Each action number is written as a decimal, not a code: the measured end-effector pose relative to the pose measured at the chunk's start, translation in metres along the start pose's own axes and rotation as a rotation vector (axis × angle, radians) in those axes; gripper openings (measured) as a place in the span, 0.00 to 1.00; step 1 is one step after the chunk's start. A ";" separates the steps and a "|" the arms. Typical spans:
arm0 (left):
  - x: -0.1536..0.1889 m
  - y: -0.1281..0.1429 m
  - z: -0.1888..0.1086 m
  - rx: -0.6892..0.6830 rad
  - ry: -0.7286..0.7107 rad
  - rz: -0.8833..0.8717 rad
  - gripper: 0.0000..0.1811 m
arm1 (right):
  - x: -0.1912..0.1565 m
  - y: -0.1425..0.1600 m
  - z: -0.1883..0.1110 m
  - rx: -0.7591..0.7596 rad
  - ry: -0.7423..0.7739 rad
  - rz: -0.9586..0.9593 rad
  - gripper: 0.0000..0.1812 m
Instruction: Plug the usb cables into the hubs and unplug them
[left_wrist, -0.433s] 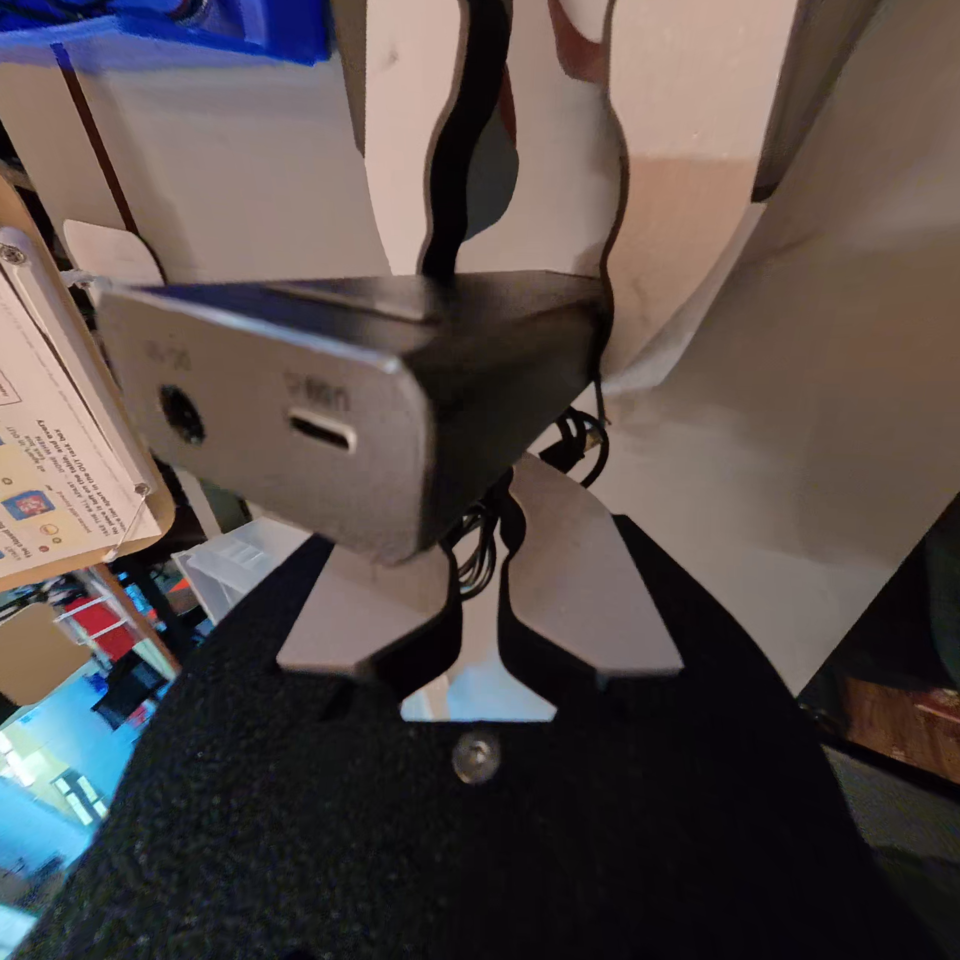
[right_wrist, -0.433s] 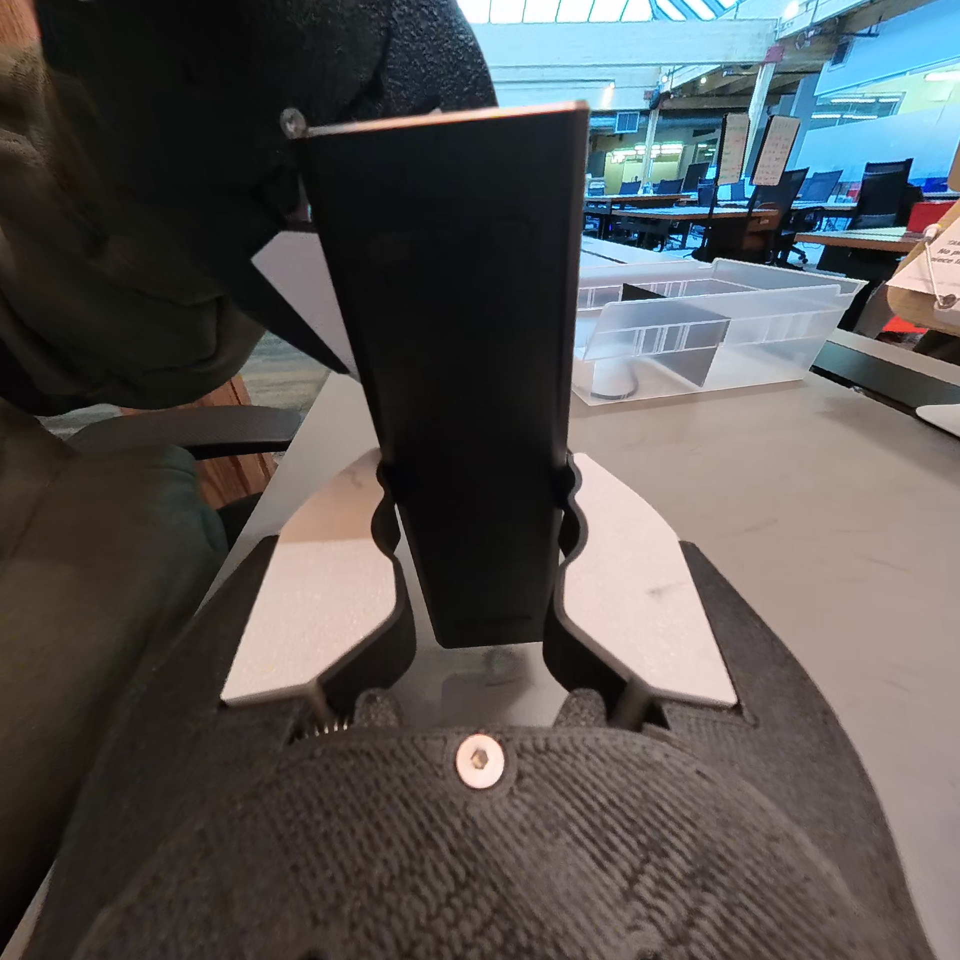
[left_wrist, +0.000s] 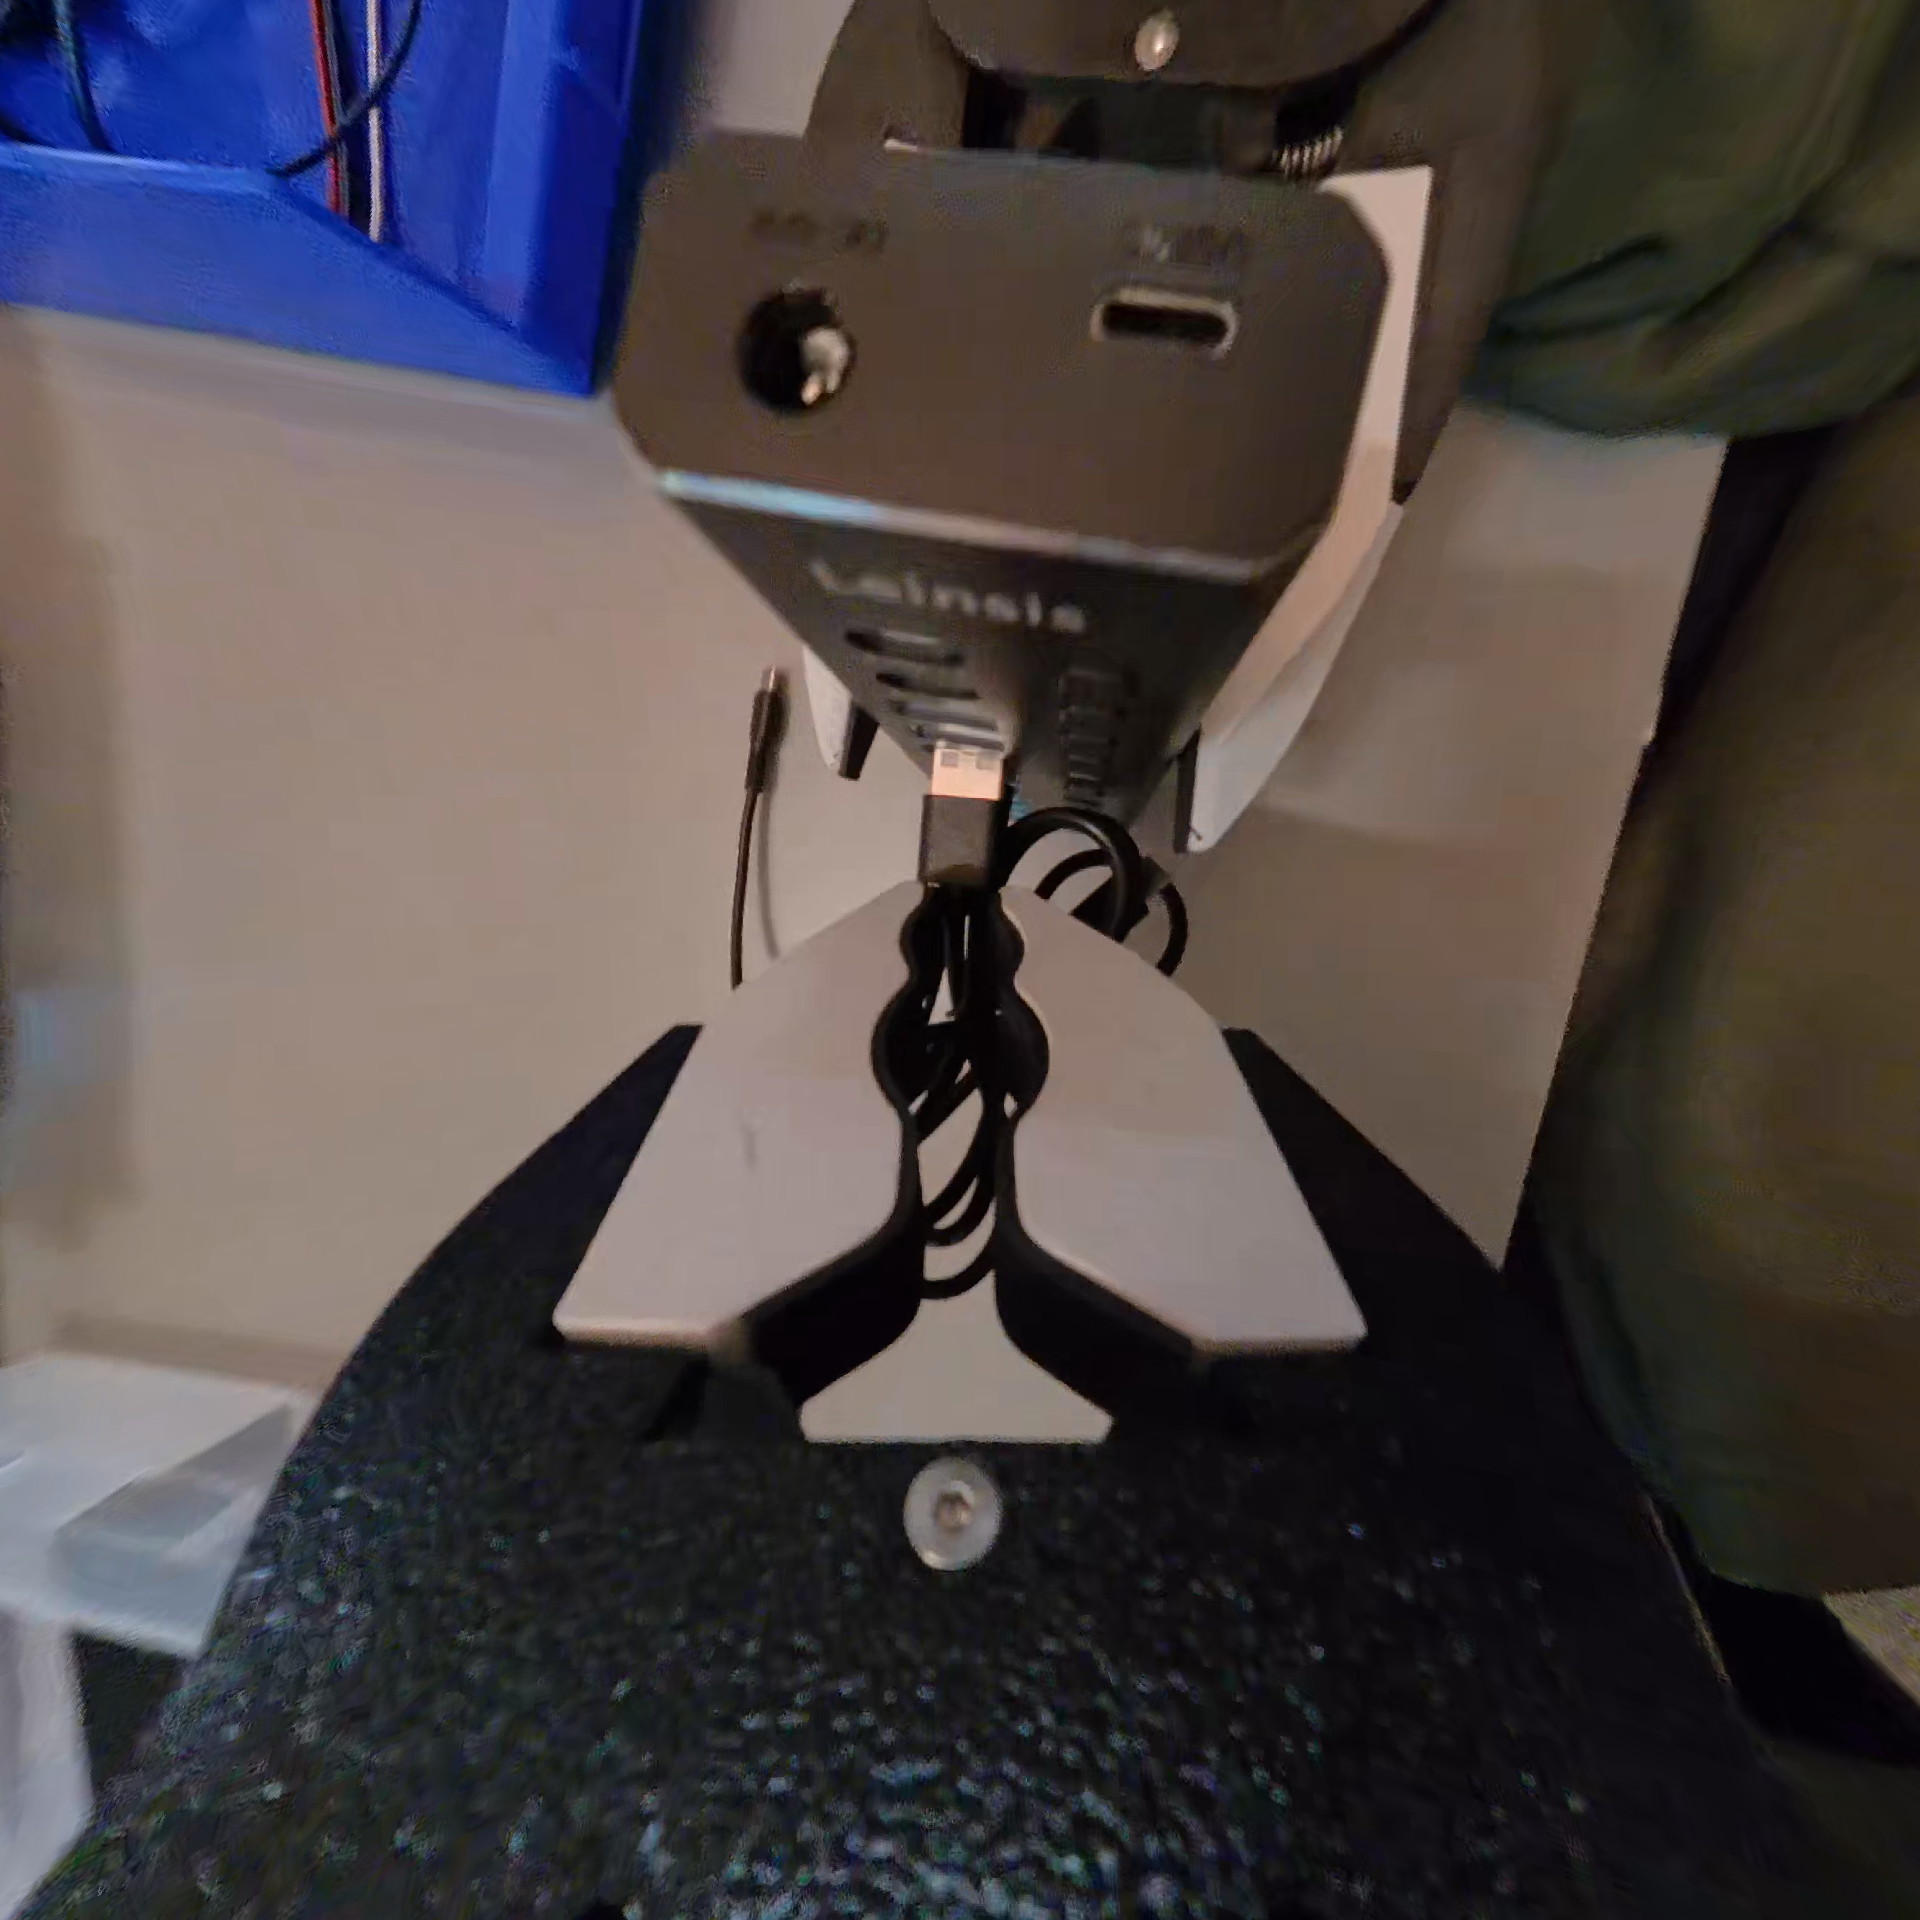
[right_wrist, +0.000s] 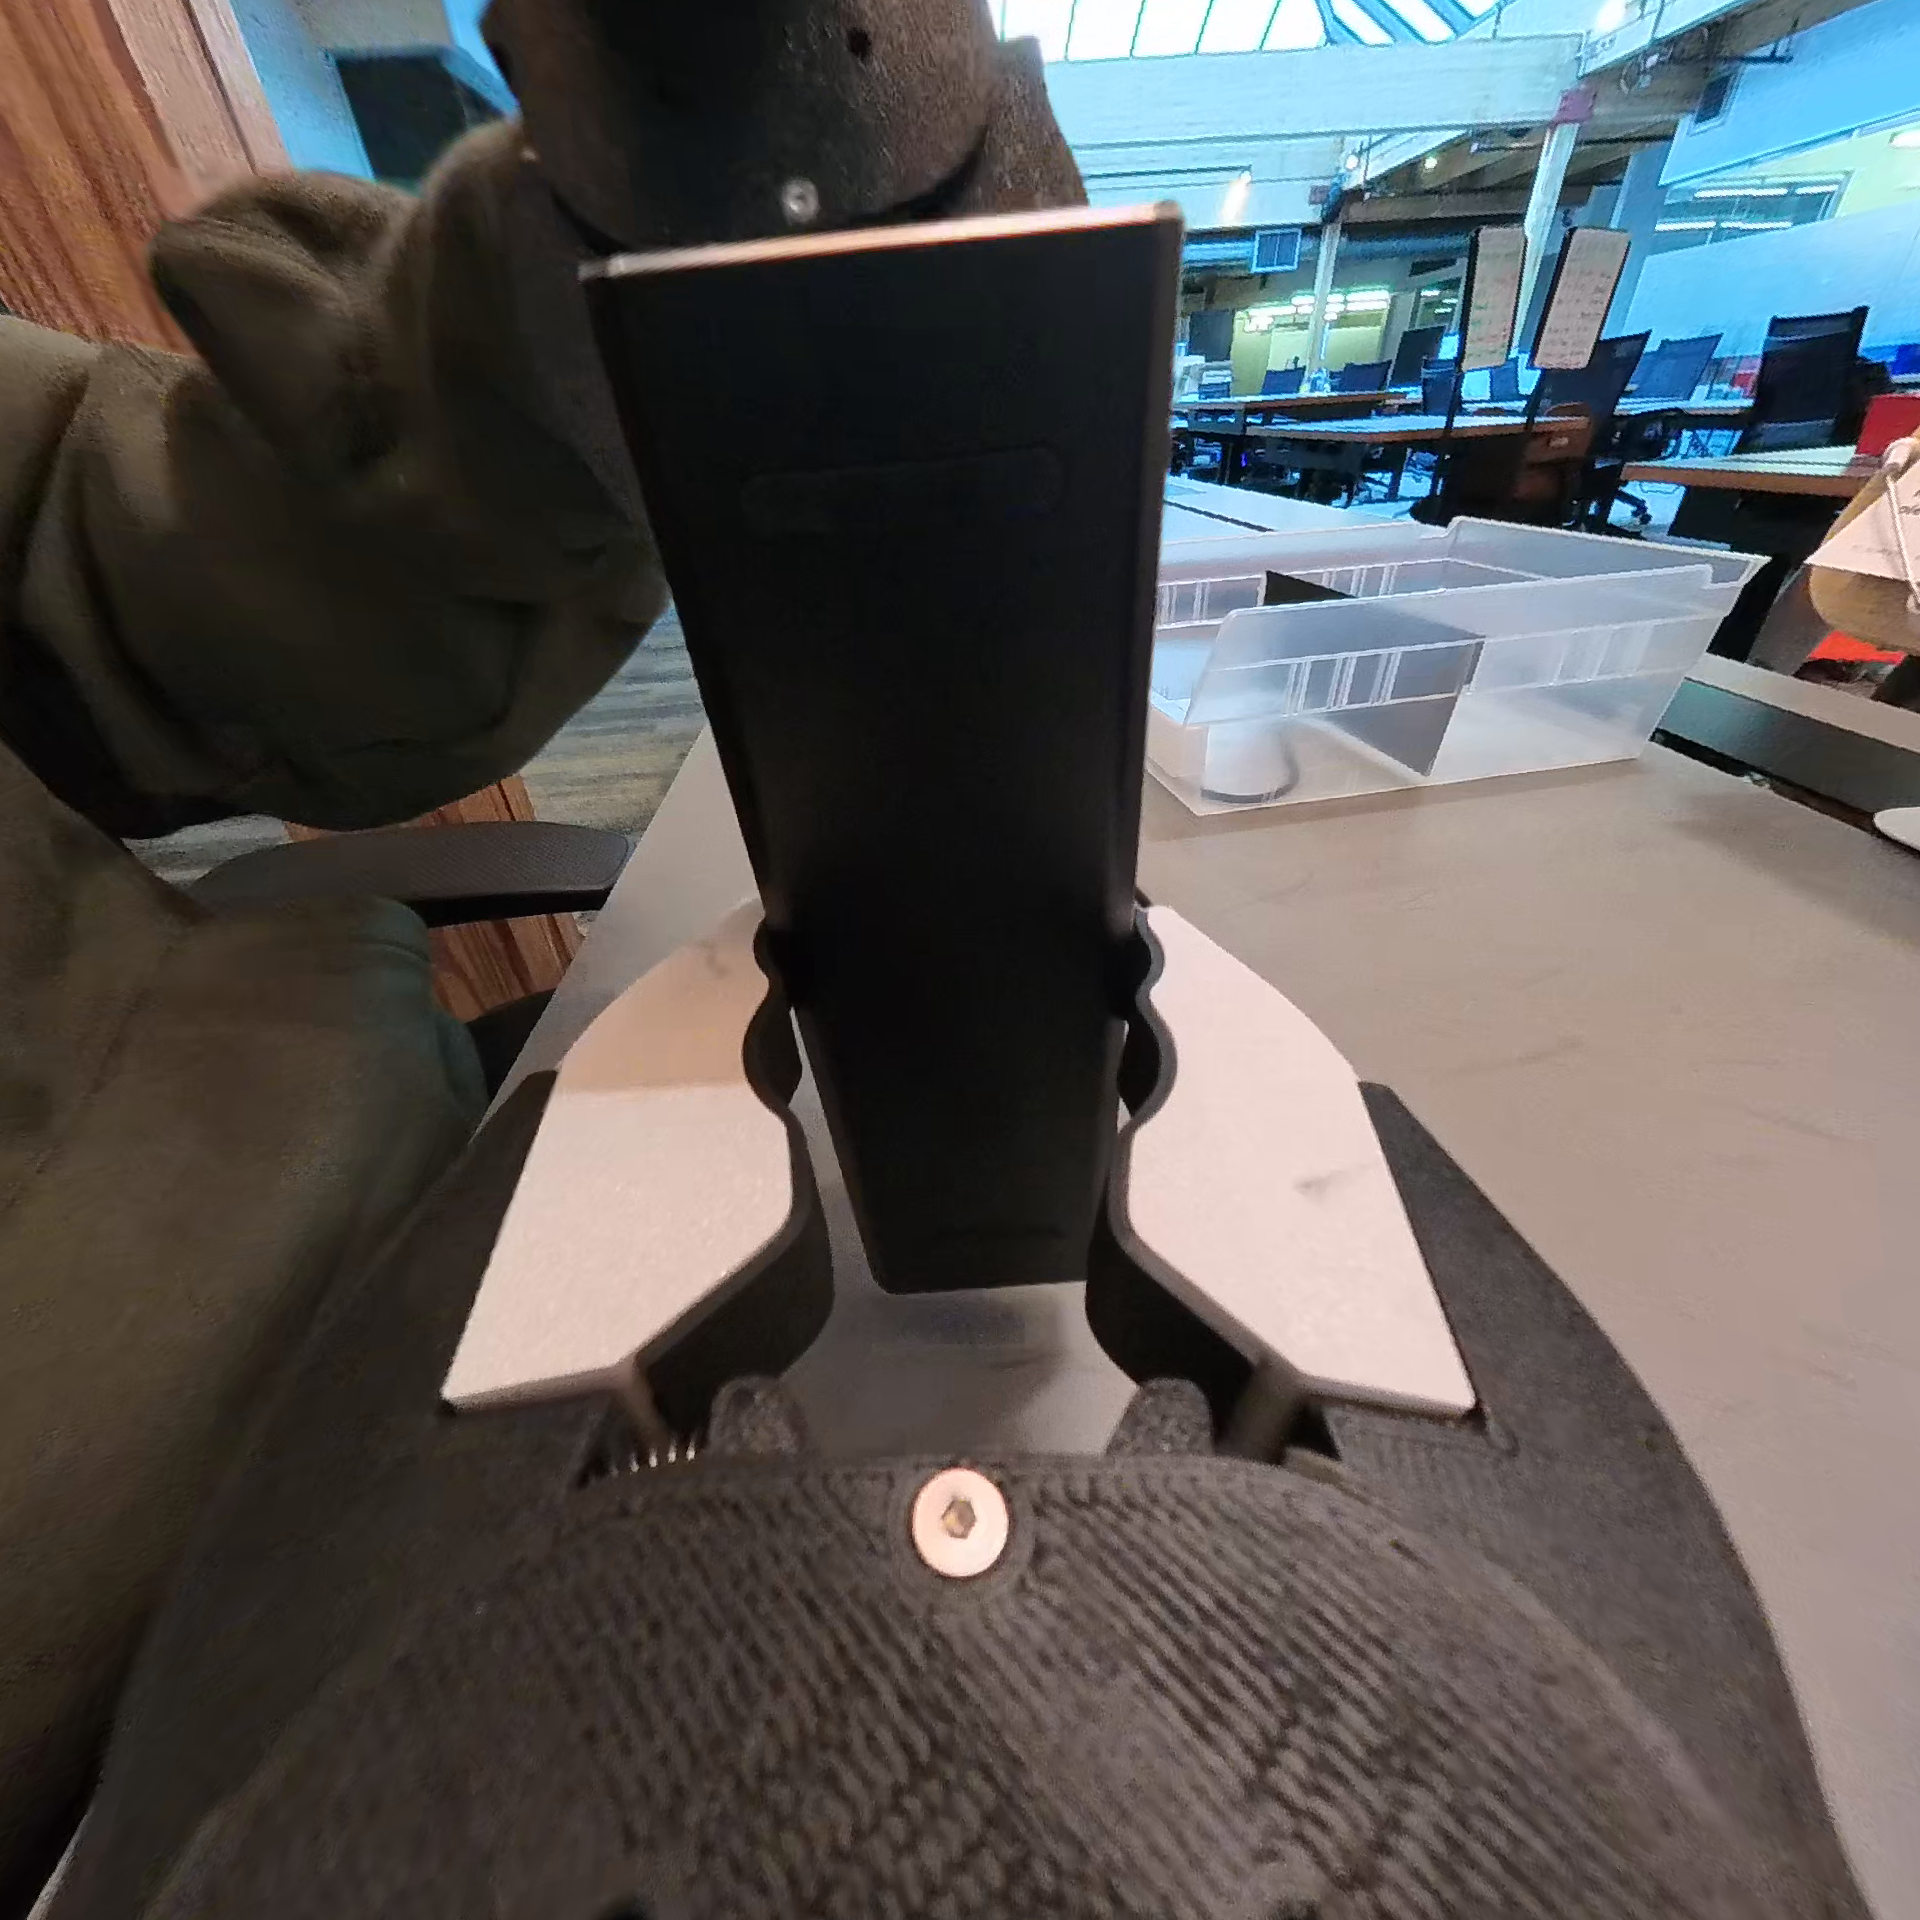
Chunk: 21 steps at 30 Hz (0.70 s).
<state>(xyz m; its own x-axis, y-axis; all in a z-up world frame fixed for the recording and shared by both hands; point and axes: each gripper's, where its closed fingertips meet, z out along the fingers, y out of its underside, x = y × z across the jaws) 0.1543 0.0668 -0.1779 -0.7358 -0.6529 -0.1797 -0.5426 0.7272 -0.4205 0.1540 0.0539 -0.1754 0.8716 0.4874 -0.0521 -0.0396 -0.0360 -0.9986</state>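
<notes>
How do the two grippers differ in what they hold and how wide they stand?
The left gripper pinches a thin black cable; the right gripper clamps the wide dark hub. The left one's fingers are nearly together; the right one's are spread apart. Both have pale fingers and are shut on something.

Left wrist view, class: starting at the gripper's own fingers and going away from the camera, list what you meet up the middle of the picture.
left gripper → bundled black cable → USB-A plug → USB hub → right gripper
</notes>
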 end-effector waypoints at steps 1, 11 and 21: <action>0.000 -0.001 0.000 0.050 0.021 -0.011 0.04 | 0.000 -0.001 -0.001 0.010 -0.005 0.002 0.34; 0.004 -0.008 -0.005 0.314 0.052 -0.045 0.08 | -0.003 -0.004 -0.003 0.032 -0.027 0.004 0.34; 0.007 -0.010 -0.006 0.249 0.093 -0.026 0.10 | -0.004 -0.005 -0.004 0.042 -0.037 0.000 0.34</action>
<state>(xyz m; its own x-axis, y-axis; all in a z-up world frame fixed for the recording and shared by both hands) 0.1517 0.0562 -0.1697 -0.7632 -0.6401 -0.0879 -0.4541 0.6282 -0.6318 0.1527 0.0484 -0.1703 0.8528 0.5196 -0.0522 -0.0611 0.0001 -0.9981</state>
